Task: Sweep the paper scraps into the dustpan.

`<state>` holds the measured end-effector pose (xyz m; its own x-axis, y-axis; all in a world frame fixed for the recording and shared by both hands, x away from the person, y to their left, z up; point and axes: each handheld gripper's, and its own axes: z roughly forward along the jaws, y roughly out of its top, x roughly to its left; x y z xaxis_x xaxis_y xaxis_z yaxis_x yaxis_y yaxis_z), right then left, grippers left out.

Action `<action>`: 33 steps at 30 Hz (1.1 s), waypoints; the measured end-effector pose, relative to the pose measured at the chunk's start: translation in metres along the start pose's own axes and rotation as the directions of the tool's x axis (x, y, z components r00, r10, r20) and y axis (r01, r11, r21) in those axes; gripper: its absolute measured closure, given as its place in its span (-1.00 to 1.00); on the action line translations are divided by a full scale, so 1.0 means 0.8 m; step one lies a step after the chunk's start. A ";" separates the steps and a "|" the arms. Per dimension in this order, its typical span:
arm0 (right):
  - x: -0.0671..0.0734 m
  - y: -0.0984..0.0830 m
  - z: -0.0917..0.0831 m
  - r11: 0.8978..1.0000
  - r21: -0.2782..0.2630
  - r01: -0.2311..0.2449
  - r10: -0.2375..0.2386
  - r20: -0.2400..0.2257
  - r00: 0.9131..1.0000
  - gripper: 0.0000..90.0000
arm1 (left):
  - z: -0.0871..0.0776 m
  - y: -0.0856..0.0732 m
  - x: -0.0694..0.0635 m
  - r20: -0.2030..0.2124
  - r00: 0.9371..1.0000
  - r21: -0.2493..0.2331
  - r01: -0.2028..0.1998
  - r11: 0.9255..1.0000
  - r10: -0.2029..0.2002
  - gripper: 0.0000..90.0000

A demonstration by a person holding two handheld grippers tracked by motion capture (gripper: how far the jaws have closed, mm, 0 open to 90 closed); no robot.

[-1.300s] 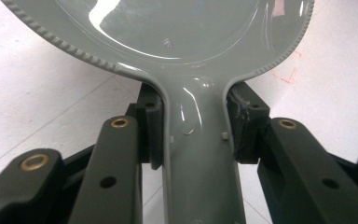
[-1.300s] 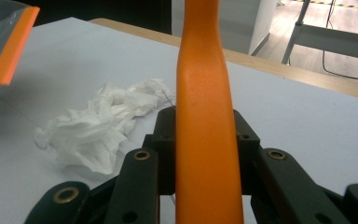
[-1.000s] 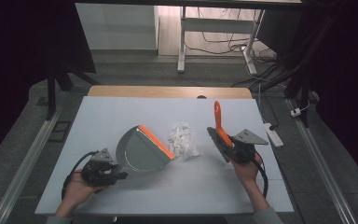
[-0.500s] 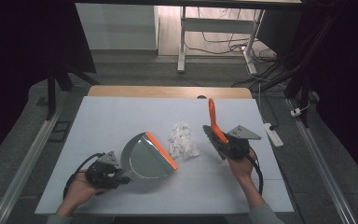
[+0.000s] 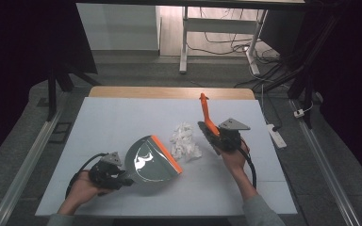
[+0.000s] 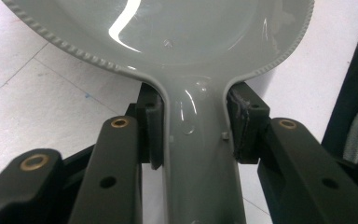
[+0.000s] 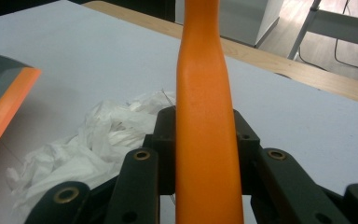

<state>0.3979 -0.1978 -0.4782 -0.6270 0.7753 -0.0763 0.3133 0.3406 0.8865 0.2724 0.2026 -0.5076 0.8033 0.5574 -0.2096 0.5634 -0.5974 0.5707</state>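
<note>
A: Left gripper [image 5: 118, 175], what's it doing?
B: Clamped on the handle of the grey dustpan [image 5: 151, 159]. In the left gripper view both pads [image 6: 151, 126] press the handle's sides, right below where it widens into the pan

A: And the pan's position?
B: On the white table [image 5: 122, 117], near the front-left. Its orange lip [image 5: 166, 154] faces right and away from the person, twd the paper

A: What paper?
B: A crumpled white paper wad [image 5: 185, 141], abt mid-table, just beside the lip (can't tell if they touch). It sits between the pan and the right gripper [image 5: 219, 139]

A: Right gripper state?
B: Closed on the brush's orange handle [image 5: 206, 115]. In the right gripper view the handle runs straight up between the pads [image 7: 165, 135], squeezed from both sides. The handle points away from the person, tilted up; the brush's dark head is next to the gripper body, bristles too small to make out

A: Hands?
B: Left hand [image 5: 82, 188] behind the pan, right hand [image 5: 233, 157] right of the paper, sleeve at the bottom edge. Grippers well apart, w/ the wad and pan between them
</note>
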 end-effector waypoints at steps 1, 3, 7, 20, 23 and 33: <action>0.001 0.001 0.004 1.000 0.003 0.002 -0.002 -0.003 1.000 0.56 | 0.000 0.000 0.000 0.002 1.000 0.002 0.000 1.000 0.000 0.36; 0.003 0.006 0.013 1.000 0.014 0.012 -0.011 -0.007 1.000 0.56 | 0.001 -0.001 0.001 0.004 1.000 0.009 0.003 1.000 -0.004 0.36; 0.006 0.010 0.022 1.000 0.022 0.019 -0.019 -0.008 1.000 0.56 | 0.002 -0.002 0.002 0.003 1.000 0.024 -0.008 1.000 0.008 0.36; 0.007 0.037 0.050 0.998 0.039 0.043 -0.043 -0.003 0.999 0.56 | 0.006 -0.001 0.000 0.006 1.000 0.049 0.001 0.999 -0.001 0.36; 0.004 0.046 0.060 0.998 0.041 0.041 -0.041 -0.008 0.999 0.56 | 0.006 0.000 0.001 0.010 1.000 0.055 0.007 0.998 -0.008 0.36; 0.006 0.064 0.101 0.986 0.104 0.132 -0.132 -0.009 0.991 0.56 | 0.013 0.005 0.006 0.009 0.999 0.081 0.048 0.996 -0.049 0.36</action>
<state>0.4687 -0.1340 -0.4701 -0.6693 0.7186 -0.1887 0.3003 0.4940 0.8160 0.2804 0.1967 -0.5145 0.7767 0.5806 -0.2441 0.6148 -0.6146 0.4943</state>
